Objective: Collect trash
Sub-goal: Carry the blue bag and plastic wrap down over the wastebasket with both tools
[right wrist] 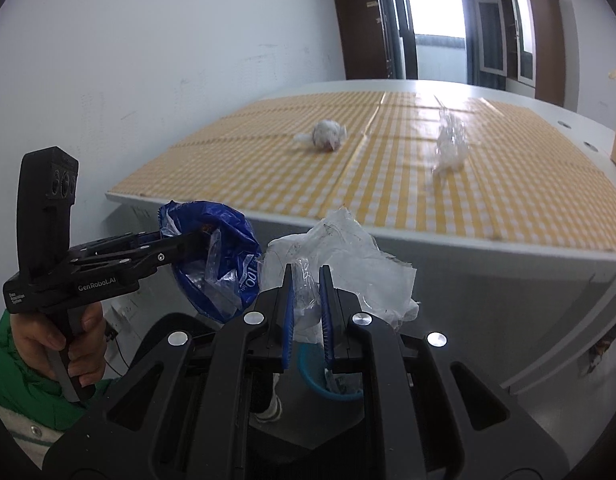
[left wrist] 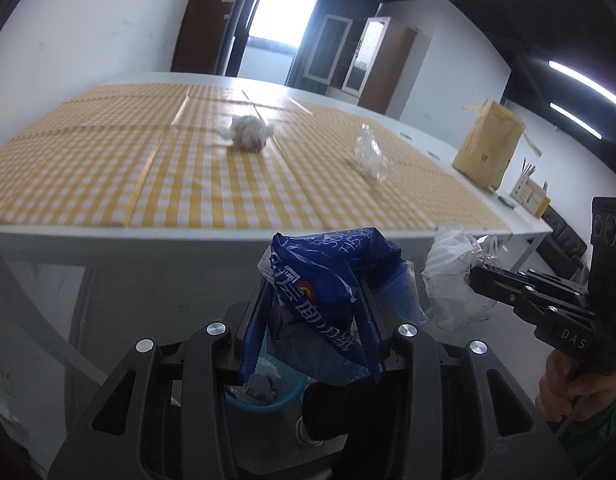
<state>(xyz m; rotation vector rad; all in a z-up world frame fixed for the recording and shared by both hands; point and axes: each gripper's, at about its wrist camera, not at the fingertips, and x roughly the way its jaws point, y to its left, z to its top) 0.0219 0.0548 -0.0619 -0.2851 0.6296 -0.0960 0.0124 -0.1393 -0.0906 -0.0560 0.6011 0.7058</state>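
My left gripper pinches a crumpled blue plastic wrapper; my right gripper clamps a crinkled clear plastic film — both above the teal bin (light, slippery stuff; grip bunched folds).

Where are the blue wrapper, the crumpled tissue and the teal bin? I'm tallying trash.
blue wrapper [left wrist: 327, 300], left wrist view, printed front.
crumpled tissue [left wrist: 248, 133], left wrist view, middle of the wad.
teal bin [right wrist: 308, 372], right wrist view, near rim.

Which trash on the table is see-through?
The crumpled clear plastic, right of the opaque white paper wad on the checked cloth.
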